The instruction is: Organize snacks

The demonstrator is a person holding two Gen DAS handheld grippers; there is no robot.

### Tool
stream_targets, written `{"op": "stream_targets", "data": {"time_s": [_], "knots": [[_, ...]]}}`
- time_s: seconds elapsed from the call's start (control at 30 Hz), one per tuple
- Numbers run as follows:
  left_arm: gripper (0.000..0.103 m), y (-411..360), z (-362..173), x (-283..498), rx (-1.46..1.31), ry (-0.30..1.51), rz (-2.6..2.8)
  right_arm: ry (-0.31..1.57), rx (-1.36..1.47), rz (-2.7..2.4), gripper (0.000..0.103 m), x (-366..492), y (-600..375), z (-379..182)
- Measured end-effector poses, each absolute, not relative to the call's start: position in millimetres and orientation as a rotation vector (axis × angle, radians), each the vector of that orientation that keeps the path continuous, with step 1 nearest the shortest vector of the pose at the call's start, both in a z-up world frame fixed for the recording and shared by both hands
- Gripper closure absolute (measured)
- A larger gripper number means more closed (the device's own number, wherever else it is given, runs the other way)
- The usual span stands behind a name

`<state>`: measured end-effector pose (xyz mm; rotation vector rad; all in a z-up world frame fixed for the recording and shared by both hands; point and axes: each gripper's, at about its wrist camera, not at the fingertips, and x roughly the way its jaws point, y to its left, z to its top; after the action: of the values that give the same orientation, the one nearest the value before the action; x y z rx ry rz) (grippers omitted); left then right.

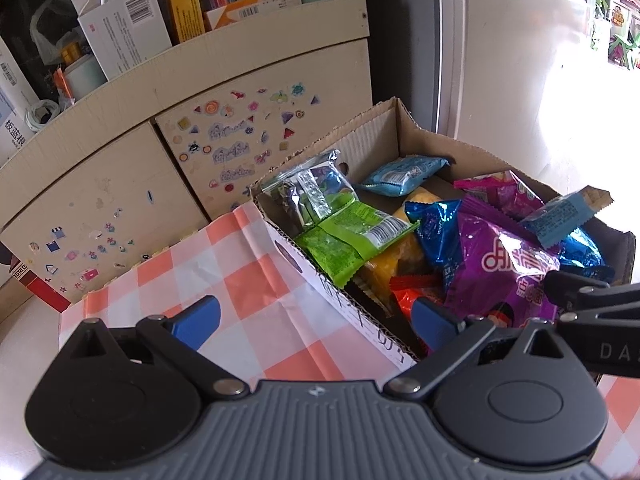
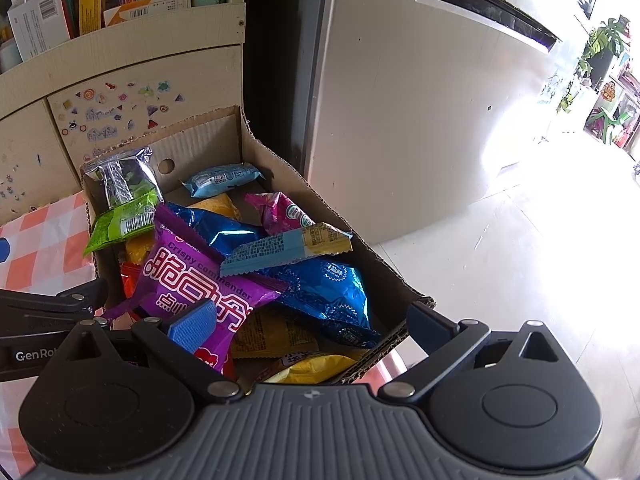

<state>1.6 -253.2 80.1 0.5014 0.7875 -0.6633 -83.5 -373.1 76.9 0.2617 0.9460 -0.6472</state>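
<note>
A cardboard box (image 1: 360, 128) (image 2: 200, 124) holds several snack packets. A purple bag (image 1: 504, 268) (image 2: 200, 280) lies on top near me. Beside it are a blue foil bag (image 1: 436, 224) (image 2: 332, 288), a pale blue wafer bar (image 1: 560, 216) (image 2: 288, 250), a green packet (image 1: 348, 236) (image 2: 120, 220), a silver packet (image 1: 308, 192) (image 2: 124, 176) and a light blue packet (image 1: 404, 174) (image 2: 222, 178). My left gripper (image 1: 316, 324) is open above the box's left wall. My right gripper (image 2: 312, 326) is open over the box's near end, one finger above the purple bag. Neither holds anything.
The box sits on an orange and white checked cloth (image 1: 240, 280) (image 2: 40, 240). Behind stands a cream cabinet with stickers (image 1: 240, 140) and a shelf crowded with boxes (image 1: 140, 32). A white appliance (image 2: 400, 120) and bright floor (image 2: 520, 260) lie to the right.
</note>
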Motion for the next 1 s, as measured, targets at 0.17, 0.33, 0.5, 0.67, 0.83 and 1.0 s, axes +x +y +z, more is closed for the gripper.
{"op": "stream_targets", "data": {"time_s": [0.17, 0.33, 0.5, 0.67, 0.83, 1.0], "knots": [[0.002, -253.5, 80.0, 1.9, 0.502, 0.789, -0.662, 0.946, 0.261, -0.648, 0.0, -83.4, -373.0, 76.5], [0.002, -252.9, 79.8, 2.6, 0.501, 0.79, -0.659, 0.947, 0.261, -0.647, 0.0, -83.2, -373.2, 76.2], [0.002, -252.6, 79.6, 2.9, 0.503, 0.79, -0.657, 0.947, 0.262, -0.644, 0.0, -83.6, -372.1, 75.1], [0.002, -252.5, 79.1, 1.9, 0.505, 0.788, -0.654, 0.948, 0.257, -0.639, 0.0, -82.9, -370.1, 76.0], [0.002, -249.3, 80.9, 0.0, 0.512, 0.773, -0.648, 0.946, 0.252, -0.63, 0.0, -83.2, -368.0, 78.1], [0.002, -242.5, 83.5, -1.6, 0.519, 0.767, -0.643, 0.943, 0.241, -0.616, 0.0, -83.1, -362.1, 80.9]]}}
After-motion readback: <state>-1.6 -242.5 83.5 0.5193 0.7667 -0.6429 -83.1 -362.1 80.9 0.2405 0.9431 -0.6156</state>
